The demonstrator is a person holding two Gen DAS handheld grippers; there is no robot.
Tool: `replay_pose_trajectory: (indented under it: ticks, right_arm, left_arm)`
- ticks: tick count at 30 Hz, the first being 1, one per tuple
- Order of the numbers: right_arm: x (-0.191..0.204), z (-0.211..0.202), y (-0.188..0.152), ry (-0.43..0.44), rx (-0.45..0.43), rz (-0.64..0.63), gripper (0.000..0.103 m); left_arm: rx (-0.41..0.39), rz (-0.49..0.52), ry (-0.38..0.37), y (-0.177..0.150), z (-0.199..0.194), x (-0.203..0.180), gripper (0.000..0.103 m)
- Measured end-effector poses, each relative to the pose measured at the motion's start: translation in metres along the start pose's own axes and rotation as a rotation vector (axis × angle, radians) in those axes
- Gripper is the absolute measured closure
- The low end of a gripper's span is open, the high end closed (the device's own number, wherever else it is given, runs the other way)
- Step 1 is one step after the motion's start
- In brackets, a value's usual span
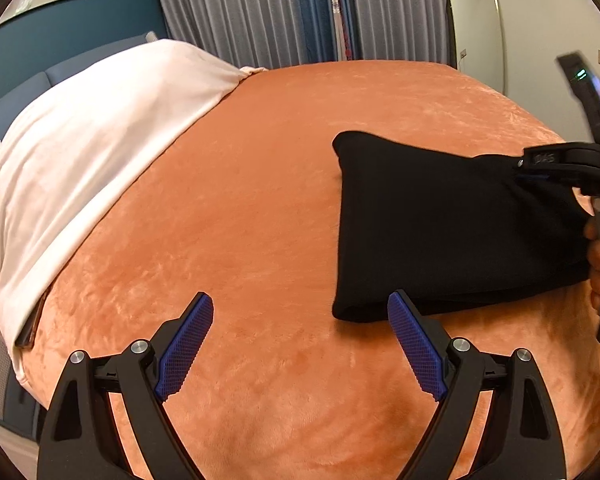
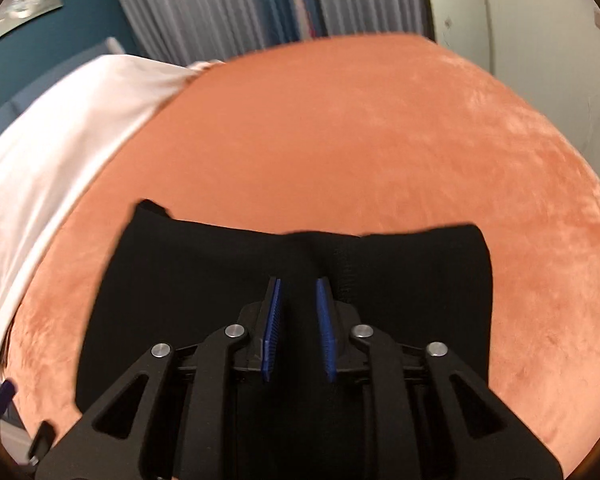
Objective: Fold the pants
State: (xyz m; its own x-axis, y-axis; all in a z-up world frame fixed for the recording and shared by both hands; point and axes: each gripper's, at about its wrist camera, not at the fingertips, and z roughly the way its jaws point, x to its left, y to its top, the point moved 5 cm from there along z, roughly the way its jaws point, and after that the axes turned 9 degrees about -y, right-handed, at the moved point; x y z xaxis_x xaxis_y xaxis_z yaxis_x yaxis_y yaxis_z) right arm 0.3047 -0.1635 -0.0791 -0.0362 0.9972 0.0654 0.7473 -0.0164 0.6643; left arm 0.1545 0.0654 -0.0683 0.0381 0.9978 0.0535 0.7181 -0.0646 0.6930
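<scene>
Cream sheet (image 1: 92,152) is covering the bed's left end. Left gripper (image 1: 300,344) is hovering over the orange blanket (image 1: 240,200), fingers spread wide, gripping nothing. Black pants (image 1: 452,232), folded, are lying on the blanket's right part. Right gripper (image 2: 298,328) is pinching a raised pants edge, fingers narrow.

The orange blanket (image 1: 284,168) lies bare and flat across the middle and far side of the bed, giving wide room to pass. On its left a pale sheet (image 1: 100,132) rises in a hump that blocks that side. The black pants (image 1: 440,232) cover the right part, with the right gripper (image 1: 540,168) clamped on them. Gray curtains (image 1: 252,8) close off the space beyond the bed.
</scene>
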Motion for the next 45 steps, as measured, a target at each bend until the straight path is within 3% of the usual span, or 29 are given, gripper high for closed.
replay_pose_trajectory:
  ticks: [3, 4, 7, 10, 12, 14, 17, 19, 22, 23, 27, 30, 32, 34, 36, 38, 41, 45]
  right_arm:
    - [-0.006, 0.034, -0.002, -0.118, 0.042, -0.061, 0.089]
    - [-0.017, 0.039, -0.001, -0.072, 0.057, 0.016, 0.089]
    - [-0.039, 0.003, 0.001, 0.008, -0.005, 0.160, 0.089]
    - [-0.069, -0.041, -0.012, 0.028, -0.072, 0.233, 0.083]
    - [-0.089, -0.061, -0.029, 0.013, -0.086, 0.265, 0.068]
    - [-0.108, -0.075, -0.044, -0.031, -0.099, 0.280, 0.054]
    - [-0.138, -0.086, -0.069, -0.075, -0.094, 0.296, 0.043]
    - [-0.147, -0.088, -0.086, -0.005, -0.063, 0.342, 0.042]
    - [-0.147, -0.076, -0.092, 0.111, -0.001, 0.398, 0.034]
    - [-0.143, -0.068, -0.093, 0.149, 0.032, 0.399, 0.031]
    - [-0.128, -0.042, -0.097, 0.223, 0.095, 0.404, 0.026]
    - [-0.113, -0.020, -0.100, 0.275, 0.142, 0.428, 0.026]
    - [-0.104, -0.015, -0.100, 0.257, 0.116, 0.413, 0.025]
    - [-0.094, -0.013, -0.099, 0.233, 0.105, 0.371, 0.030]
    - [-0.090, -0.015, -0.101, 0.251, 0.100, 0.370, 0.059]
    - [-0.089, -0.025, -0.097, 0.285, 0.082, 0.377, 0.070]
    - [-0.085, -0.046, -0.095, 0.318, 0.062, 0.363, 0.073]
    - [-0.088, -0.079, -0.114, 0.346, 0.061, 0.344, 0.073]
  left_arm:
    - [0.014, -0.018, -0.002, -0.001, 0.004, 0.002, 0.016]
    - [0.019, -0.024, -0.007, -0.002, 0.004, 0.003, 0.016]
    - [0.021, -0.014, -0.004, -0.006, 0.002, 0.009, 0.016]
    - [0.033, -0.003, 0.012, -0.007, 0.007, 0.013, 0.016]
    - [0.044, -0.014, -0.008, -0.007, 0.012, 0.012, 0.016]
    - [0.043, -0.036, -0.059, -0.004, 0.012, 0.009, 0.016]
    - [0.051, -0.084, -0.228, 0.003, 0.014, 0.000, 0.016]
    - [0.067, -0.117, -0.294, 0.008, 0.024, -0.004, 0.016]
    - [0.133, -0.180, -0.224, 0.015, 0.056, 0.005, 0.016]
    - [0.155, -0.219, -0.256, 0.016, 0.066, 0.007, 0.016]
    - [0.214, -0.424, -0.501, 0.018, 0.093, 0.011, 0.016]
    - [0.233, -0.481, -0.578, 0.016, 0.109, 0.008, 0.016]
    - [0.234, -0.467, -0.564, 0.017, 0.119, 0.004, 0.016]
    - [0.217, -0.417, -0.539, 0.021, 0.120, -0.002, 0.017]
    - [0.210, -0.367, -0.521, 0.024, 0.119, -0.011, 0.040]
    - [0.196, -0.364, -0.523, 0.028, 0.109, -0.012, 0.070]
    - [0.173, -0.360, -0.560, 0.032, 0.084, -0.013, 0.079]
    - [0.202, -0.370, -0.598, 0.015, 0.049, -0.013, 0.079]
